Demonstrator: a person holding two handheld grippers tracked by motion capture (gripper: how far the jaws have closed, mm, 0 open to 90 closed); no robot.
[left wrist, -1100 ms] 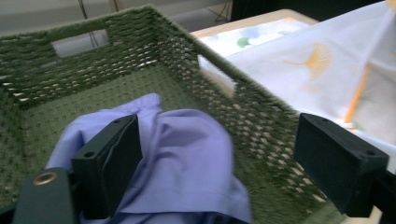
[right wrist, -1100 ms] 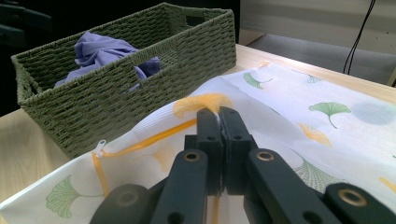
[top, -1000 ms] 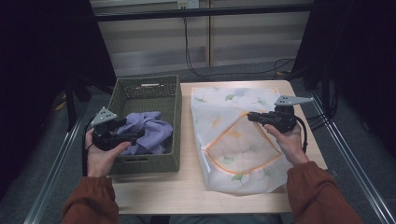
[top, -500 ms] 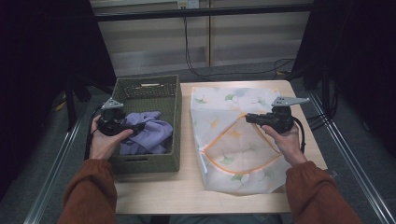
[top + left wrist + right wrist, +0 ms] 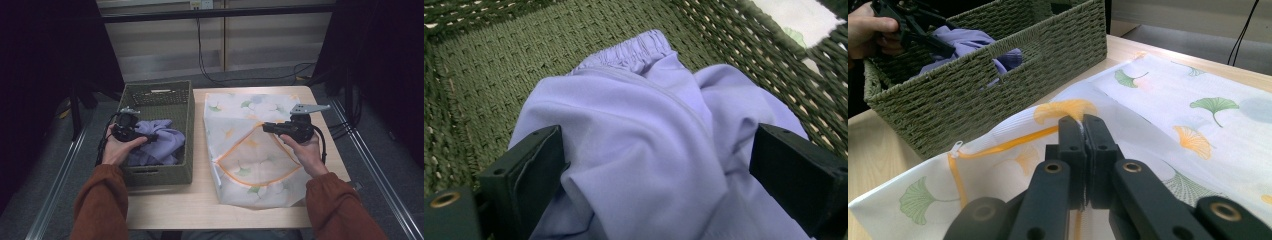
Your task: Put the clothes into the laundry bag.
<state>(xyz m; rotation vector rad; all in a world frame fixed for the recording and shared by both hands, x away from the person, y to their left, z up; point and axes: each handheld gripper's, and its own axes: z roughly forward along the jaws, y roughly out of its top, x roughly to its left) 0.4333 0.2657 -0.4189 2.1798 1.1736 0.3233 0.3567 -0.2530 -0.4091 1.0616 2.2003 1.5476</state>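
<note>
A person works at a wooden desk (image 5: pixel 200 210); the left claw (image 5: pixel 150 137) is spread wide around a lilac garment (image 5: pixel 649 150) lying inside a green woven basket (image 5: pixel 182 125); the right claw (image 5: pixel 1082 131) is pressed together, pinching the mesh of a leaf-printed laundry bag (image 5: pixel 260 175) lying just beside the basket.

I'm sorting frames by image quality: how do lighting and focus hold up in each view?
High view: dim, dark surroundings, the pale laundry bag brightest, slightly soft. Left gripper view: evenly lit, the purple garment sharp, near jaws slightly soft. Right gripper view: the green basket and bag print clear, the closest gripper parts blurred at the bottom; no strong glare.
</note>
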